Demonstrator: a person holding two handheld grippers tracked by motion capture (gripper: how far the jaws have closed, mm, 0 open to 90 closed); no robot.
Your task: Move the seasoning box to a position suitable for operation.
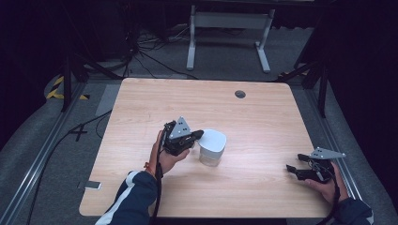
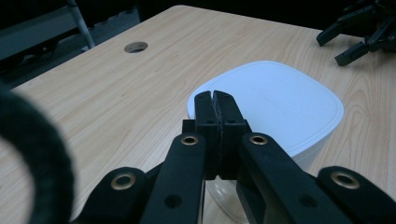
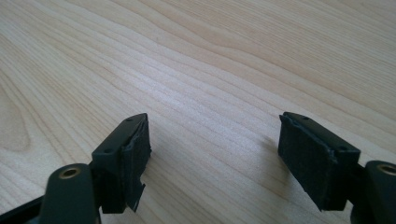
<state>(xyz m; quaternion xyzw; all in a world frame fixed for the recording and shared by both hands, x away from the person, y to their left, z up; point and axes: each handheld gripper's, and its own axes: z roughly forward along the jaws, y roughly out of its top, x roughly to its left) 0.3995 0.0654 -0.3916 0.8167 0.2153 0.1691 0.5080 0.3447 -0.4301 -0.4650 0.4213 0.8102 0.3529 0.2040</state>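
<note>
1. Pale wood grain runs across the bench [image 1: 263,122], which is bare apart from one white-lidded tub [image 1: 212,146] near its middle and a round cable hole [image 1: 240,94] towards the far edge.
2. Nearest me, my right gripper [image 1: 294,171] rests low by the right edge, well apart from the tub. Its jaws stand wide apart with nothing between them, and the pads [image 3: 135,163] look down on plain wood.
3. My left gripper [image 1: 197,136] is up at the tub's left side. Its jaws are pressed together with nothing in them, their tips over the near rim of the lid [image 2: 280,100].
4. The left hand [image 1: 164,157] wraps the gripper body from below, forearm coming in from the near edge, and the gripper is tilted forward and down at the lid.
5. I judge the step in hand is working on the lid with the closed tips. To do it well, I would keep the tips low on the rim and push gently, since the tub looks light and could slide or tip.
6. Bringing the right gripper in to steady the far side would help.
7. Beyond the bench lie grey floor, cables and a white frame.
</note>
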